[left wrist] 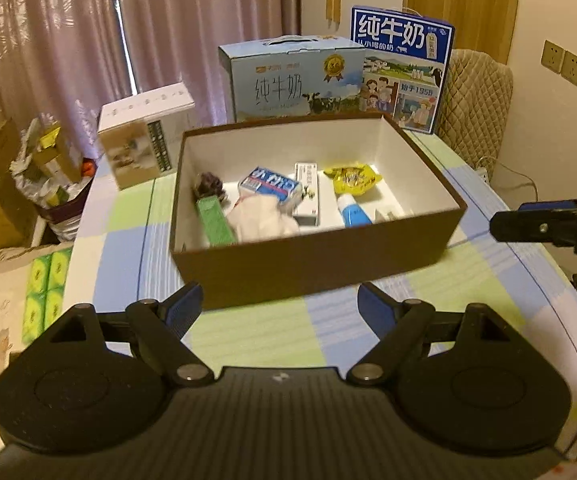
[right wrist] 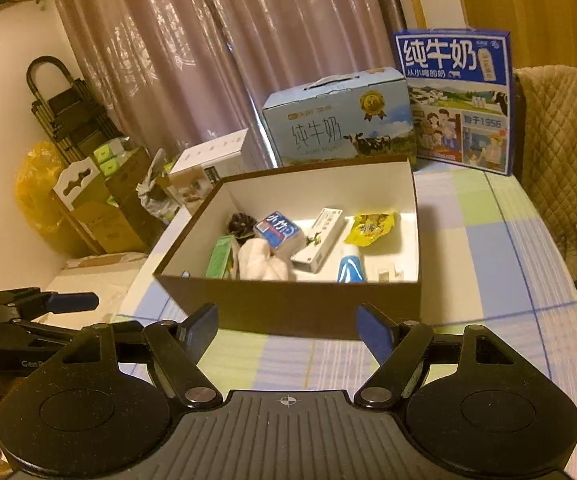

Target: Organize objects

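From the left wrist view, the brown box sits on the checked tabletop at 12 o'clock from the left gripper, just beyond its fingertips and not touching them. The box is open-topped, dark brown outside and white inside, and holds a green packet, a white cloth bundle, a blue-and-white pack, a white carton, a yellow wrapper and a blue-and-white tube. The left gripper is released, its blue-padded fingers spread wide with nothing between them. The right gripper reaches in at 3 o'clock, clear of the box; from here I cannot tell how far it is spread. Two milk cartons stand behind the box at 12 o'clock. From the right wrist view, the same brown box lies at 12 o'clock from the right gripper, near its tips, the contents lying loosely on the white floor. The right gripper is released, fingers wide apart and empty. The left gripper shows at 9 o'clock, beside the box's near left corner.
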The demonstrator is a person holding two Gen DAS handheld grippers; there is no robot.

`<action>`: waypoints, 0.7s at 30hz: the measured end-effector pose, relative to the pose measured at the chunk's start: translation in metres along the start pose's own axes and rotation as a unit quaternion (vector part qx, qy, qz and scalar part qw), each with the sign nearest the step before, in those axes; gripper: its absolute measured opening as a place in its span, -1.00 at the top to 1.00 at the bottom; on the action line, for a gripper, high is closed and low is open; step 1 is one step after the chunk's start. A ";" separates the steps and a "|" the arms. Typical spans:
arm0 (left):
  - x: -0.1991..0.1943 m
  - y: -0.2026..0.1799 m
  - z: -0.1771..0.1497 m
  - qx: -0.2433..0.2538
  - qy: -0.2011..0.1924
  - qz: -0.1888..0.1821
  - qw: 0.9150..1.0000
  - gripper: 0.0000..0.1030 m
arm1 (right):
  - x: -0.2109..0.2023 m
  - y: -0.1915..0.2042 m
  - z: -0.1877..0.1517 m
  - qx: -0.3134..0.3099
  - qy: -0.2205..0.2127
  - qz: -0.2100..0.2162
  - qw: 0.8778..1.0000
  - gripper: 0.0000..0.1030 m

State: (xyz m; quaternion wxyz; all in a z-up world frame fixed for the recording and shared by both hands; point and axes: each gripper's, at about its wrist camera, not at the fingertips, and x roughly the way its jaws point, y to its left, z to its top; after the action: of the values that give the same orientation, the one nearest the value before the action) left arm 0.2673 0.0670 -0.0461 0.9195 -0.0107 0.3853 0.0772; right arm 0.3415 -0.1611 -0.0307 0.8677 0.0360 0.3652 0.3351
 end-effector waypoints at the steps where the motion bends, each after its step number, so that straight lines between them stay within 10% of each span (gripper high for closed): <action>1: -0.007 -0.002 -0.005 -0.004 0.000 0.002 1.000 -0.60 | -0.006 0.003 -0.004 0.000 -0.001 -0.005 1.000 -0.43; 21: -0.130 -0.043 -0.074 -0.055 -0.018 0.023 0.998 -0.59 | -0.109 0.047 -0.086 -0.024 -0.010 -0.033 0.999 -0.43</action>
State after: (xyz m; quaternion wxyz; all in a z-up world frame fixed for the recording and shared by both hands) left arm 0.1314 0.0012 -0.0073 0.9221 -0.0510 0.3643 0.1198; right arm 0.2032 -0.2071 -0.0129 0.8827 0.0066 0.3492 0.3144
